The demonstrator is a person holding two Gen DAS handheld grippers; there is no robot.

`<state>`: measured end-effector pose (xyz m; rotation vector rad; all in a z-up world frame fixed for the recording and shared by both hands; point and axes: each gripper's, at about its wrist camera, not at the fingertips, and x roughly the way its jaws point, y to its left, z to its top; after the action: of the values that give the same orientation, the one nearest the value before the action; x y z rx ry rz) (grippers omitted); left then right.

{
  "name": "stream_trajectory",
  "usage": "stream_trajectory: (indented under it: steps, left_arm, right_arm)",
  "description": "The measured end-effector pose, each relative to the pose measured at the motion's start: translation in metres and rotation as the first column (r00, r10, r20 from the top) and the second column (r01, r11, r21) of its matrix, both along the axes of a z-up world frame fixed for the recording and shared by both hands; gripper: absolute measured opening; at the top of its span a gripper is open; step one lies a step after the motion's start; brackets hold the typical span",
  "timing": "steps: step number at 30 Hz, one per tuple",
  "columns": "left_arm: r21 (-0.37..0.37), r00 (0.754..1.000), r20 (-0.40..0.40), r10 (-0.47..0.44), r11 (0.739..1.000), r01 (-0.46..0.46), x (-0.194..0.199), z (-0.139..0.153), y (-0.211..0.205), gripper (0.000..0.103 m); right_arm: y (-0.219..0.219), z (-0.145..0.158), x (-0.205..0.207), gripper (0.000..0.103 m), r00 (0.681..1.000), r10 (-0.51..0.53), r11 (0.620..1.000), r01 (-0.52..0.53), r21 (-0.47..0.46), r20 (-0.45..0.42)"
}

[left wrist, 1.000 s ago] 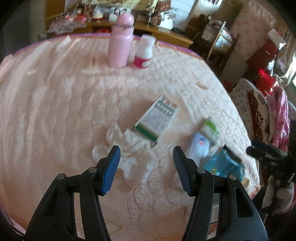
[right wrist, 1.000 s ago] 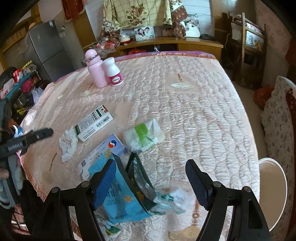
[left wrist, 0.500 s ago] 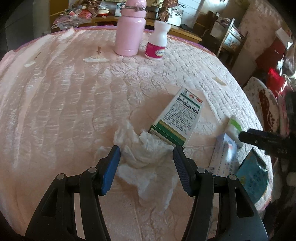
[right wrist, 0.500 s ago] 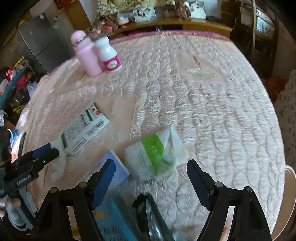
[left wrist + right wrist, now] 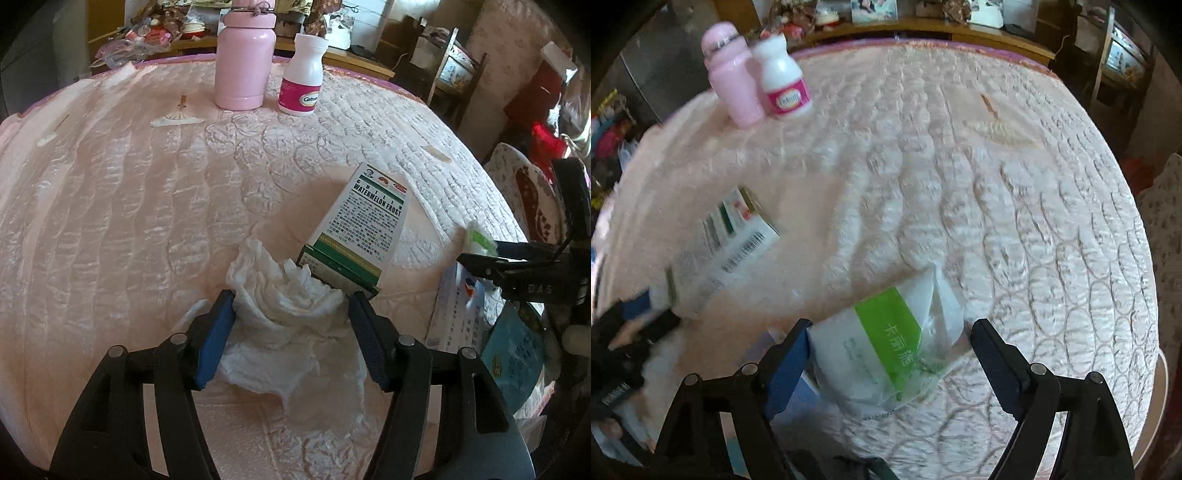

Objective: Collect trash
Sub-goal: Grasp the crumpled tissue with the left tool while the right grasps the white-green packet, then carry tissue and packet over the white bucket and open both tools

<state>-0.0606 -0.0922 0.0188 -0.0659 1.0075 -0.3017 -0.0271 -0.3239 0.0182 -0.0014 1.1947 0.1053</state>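
Observation:
A crumpled white tissue (image 5: 288,306) lies on the pink quilted table cover (image 5: 129,184). My left gripper (image 5: 290,299) is down around it, jaws closing. Both blue pads (image 5: 221,325) sit at the tissue's sides without visibly squeezing it. A green-and-white carton (image 5: 365,229) lies just beyond, touching the tissue. My right gripper (image 5: 890,325) stands open over a white plastic packet with a green band (image 5: 886,347). Its left pad (image 5: 792,354) is at the packet's edge and the right pad stands clear of it. The left gripper (image 5: 635,314) shows blurred at the far left.
A pink bottle (image 5: 243,62) and a white pill bottle (image 5: 301,85) stand at the table's far side. A white-and-blue box (image 5: 454,317) and a teal bag (image 5: 517,347) lie near the right edge. Chairs and cluttered furniture surround the table.
My left gripper came down and forward until the tissue sat between its jaws. My right gripper moved forward and down from over the teal bag to the green-banded packet.

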Motion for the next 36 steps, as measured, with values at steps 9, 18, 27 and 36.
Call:
stream_trajectory:
  steps: [9, 18, 27, 36]
  left_arm:
    - [-0.066, 1.000, 0.002, 0.005, 0.998, -0.005, -0.013, 0.022, 0.020, 0.020]
    - [-0.084, 0.998, 0.062, -0.032, 0.996, 0.037, -0.028, 0.064, 0.011, 0.020]
    - [-0.068, 0.987, 0.115, -0.113, 0.990, 0.121, -0.043, 0.091, -0.039, 0.020]
    - [-0.023, 0.969, 0.153, -0.192, 0.980, 0.198, -0.058, 0.107, -0.092, 0.020]
  right_arm:
    - [-0.014, 0.034, -0.024, 0.066, 0.996, -0.007, 0.991, -0.005, 0.137, 0.084]
    - [-0.024, 0.071, -0.053, 0.066, 0.984, 0.002, 0.986, -0.032, 0.165, 0.178]
    - [-0.054, 0.088, -0.095, 0.067, 0.974, -0.002, 0.995, -0.022, 0.102, 0.229]
    - [-0.086, 0.088, -0.126, 0.067, 0.970, -0.034, 0.996, 0.013, 0.087, 0.240]
